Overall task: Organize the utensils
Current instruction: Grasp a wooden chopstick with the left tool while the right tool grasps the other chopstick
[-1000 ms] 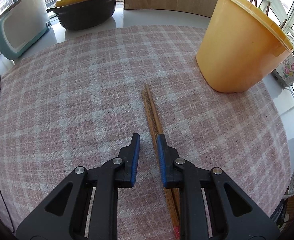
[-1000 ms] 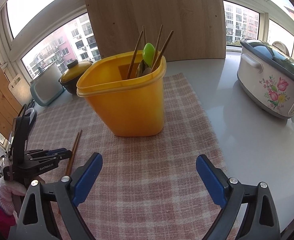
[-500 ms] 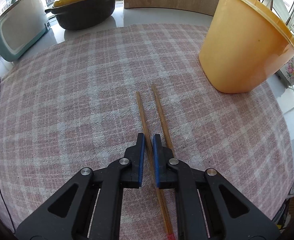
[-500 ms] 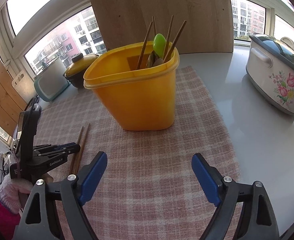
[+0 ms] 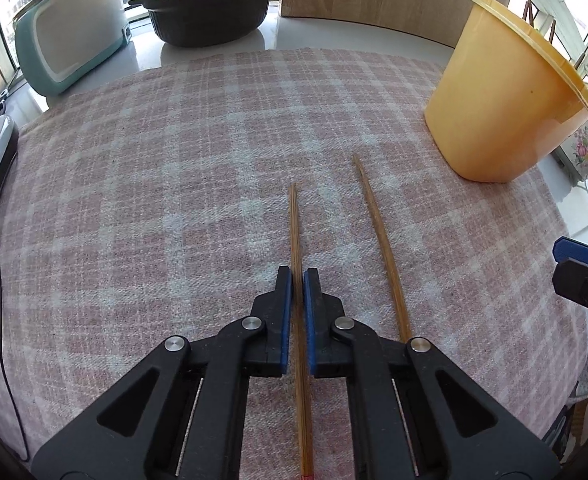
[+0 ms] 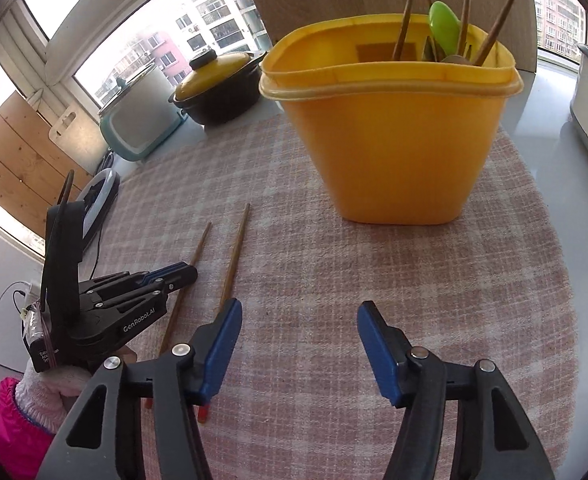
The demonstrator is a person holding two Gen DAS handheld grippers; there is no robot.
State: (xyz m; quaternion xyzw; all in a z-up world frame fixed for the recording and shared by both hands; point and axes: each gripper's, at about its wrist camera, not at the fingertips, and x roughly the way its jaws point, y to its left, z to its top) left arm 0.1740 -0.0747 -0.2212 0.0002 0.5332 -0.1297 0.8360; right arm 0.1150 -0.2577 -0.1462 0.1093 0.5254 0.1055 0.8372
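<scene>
Left wrist view: left gripper (image 5: 298, 276) clamped narrow on one chopstick (image 5: 295, 232), which runs between blue pads and lies along checked cloth (image 5: 133, 200). Second chopstick (image 5: 378, 236) flat on cloth just right, apart from first. Yellow tub (image 5: 502, 104) upright at far right.

Right wrist view: right gripper (image 6: 298, 320) closing, nothing between pads, cloth below. Second chopstick (image 6: 235, 252) passes beside its left finger (image 6: 221, 344). Left gripper (image 6: 173, 276) grips other chopstick (image 6: 197, 256) at left. Tub (image 6: 394, 140) ahead holds chopsticks and green spoon (image 6: 445, 26).
</scene>
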